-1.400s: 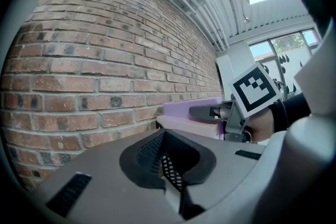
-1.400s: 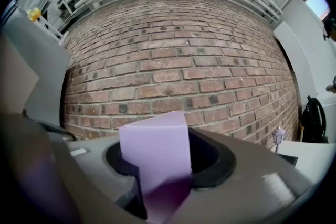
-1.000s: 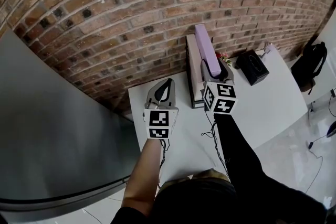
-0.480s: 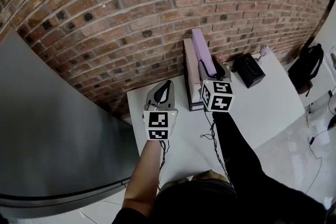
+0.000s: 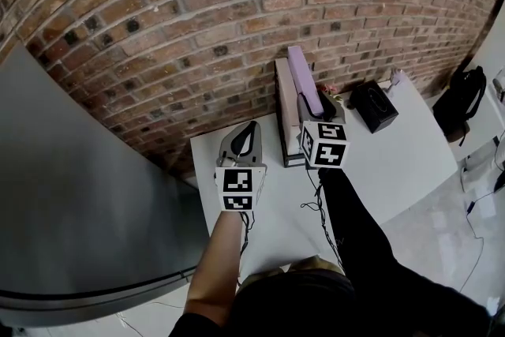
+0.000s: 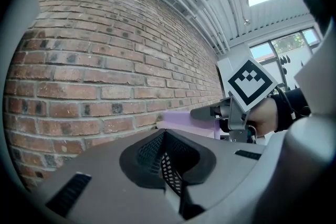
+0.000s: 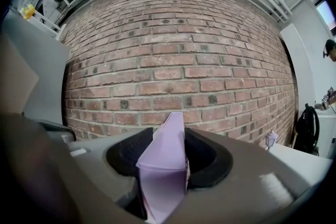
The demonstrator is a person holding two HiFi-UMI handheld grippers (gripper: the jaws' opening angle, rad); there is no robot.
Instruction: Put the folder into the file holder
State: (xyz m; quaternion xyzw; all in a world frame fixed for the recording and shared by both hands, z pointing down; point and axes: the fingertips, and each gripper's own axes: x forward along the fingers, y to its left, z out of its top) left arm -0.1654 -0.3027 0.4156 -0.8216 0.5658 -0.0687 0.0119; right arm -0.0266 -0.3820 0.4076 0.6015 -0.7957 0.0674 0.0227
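A lilac folder (image 5: 301, 71) stands on edge against the beige file holder (image 5: 286, 105) at the back of the white table (image 5: 394, 150), by the brick wall. My right gripper (image 5: 314, 100) straddles the folder's near end. In the right gripper view the folder (image 7: 164, 165) sits deep between the jaws, which are closing, with a thin dark gap still on the left side. My left gripper (image 5: 253, 125) hovers over the table left of the holder, shut and holding nothing. In the left gripper view, the folder (image 6: 184, 119) and the right gripper (image 6: 223, 112) show to its right.
A black box (image 5: 375, 105) lies on the table right of the holder, with a small pink item (image 5: 393, 77) behind it. A grey panel (image 5: 71, 193) stands left of the table. A black backpack (image 5: 465, 95) rests on the floor at far right.
The right gripper and its marker cube have shifted slightly left along with the view. The folder stays upright at the holder, and the left gripper has barely moved.
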